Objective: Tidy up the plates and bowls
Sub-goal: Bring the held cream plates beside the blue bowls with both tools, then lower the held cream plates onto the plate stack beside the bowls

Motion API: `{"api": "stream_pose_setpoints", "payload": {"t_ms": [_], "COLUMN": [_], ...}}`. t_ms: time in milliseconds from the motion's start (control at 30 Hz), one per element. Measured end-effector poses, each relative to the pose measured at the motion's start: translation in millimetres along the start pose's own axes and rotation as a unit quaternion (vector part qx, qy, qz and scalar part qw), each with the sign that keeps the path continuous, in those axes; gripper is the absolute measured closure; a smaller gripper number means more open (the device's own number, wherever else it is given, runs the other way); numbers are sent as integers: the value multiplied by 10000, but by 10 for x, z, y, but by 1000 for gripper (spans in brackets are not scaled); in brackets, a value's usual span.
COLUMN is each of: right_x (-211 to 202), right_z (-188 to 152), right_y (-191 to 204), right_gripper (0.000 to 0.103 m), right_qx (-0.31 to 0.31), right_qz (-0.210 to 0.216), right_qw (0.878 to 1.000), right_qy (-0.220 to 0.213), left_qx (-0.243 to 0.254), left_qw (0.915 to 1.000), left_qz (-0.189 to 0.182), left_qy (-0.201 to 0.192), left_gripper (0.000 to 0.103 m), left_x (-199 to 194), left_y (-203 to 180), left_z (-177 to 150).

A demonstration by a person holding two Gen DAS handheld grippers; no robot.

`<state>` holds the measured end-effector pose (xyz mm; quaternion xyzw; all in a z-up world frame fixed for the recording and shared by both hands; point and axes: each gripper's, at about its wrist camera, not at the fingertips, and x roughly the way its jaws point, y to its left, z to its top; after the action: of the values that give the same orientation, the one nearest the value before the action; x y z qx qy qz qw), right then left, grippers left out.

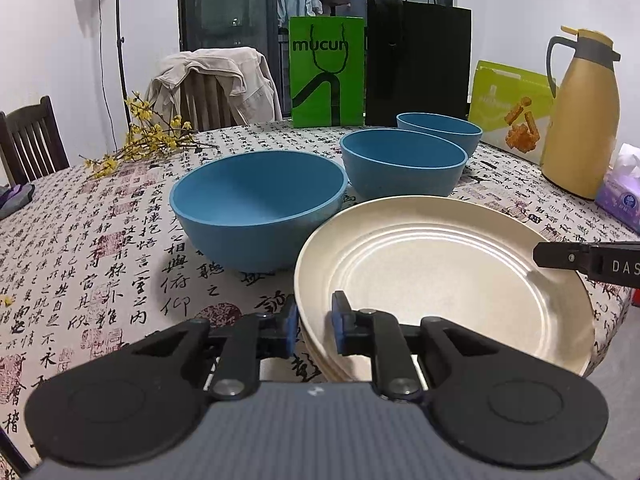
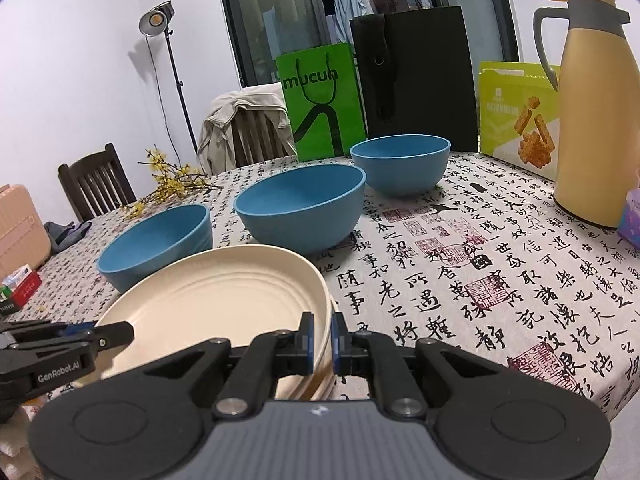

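Two tongs, left tongs [image 1: 314, 326] and right tongs [image 2: 321, 342], each clamped on the cream plate stack's [image 1: 440, 264] opposite rims.

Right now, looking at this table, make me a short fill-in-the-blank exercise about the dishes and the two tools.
1. The number of blue bowls on the table is ____.
2. The left tool and the right tool each straddle the rim of the cream ____.
3. The tall jug with the grey handle is coloured ____.
4. The word printed on the green bag is ____.

Missing words: three; plates; yellow; mucun
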<state>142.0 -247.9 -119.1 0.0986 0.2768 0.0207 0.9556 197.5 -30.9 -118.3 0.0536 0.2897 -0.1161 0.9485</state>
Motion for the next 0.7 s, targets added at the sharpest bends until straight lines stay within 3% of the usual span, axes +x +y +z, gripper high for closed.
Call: {"api": "stream_pose_setpoints", "payload": {"t_ms": [400,700], "right_x": [26,52], "right_z": [-26,-74], "right_y": [27,128], "right_gripper": [94,94], "right_qx": [-175,-644], "right_qz": [-94,-347], "right_qw": [9998,9972], "right_qy": [-52,-141], "left_qx": [102,237], "left_qw": [9998,9994], "left_qz": [148,249], "left_qy": [-55,-91], "left_gripper": [84,83], "left_x": [58,72], "left_y": [-49,-105], "left_z": [-46,-71]}}
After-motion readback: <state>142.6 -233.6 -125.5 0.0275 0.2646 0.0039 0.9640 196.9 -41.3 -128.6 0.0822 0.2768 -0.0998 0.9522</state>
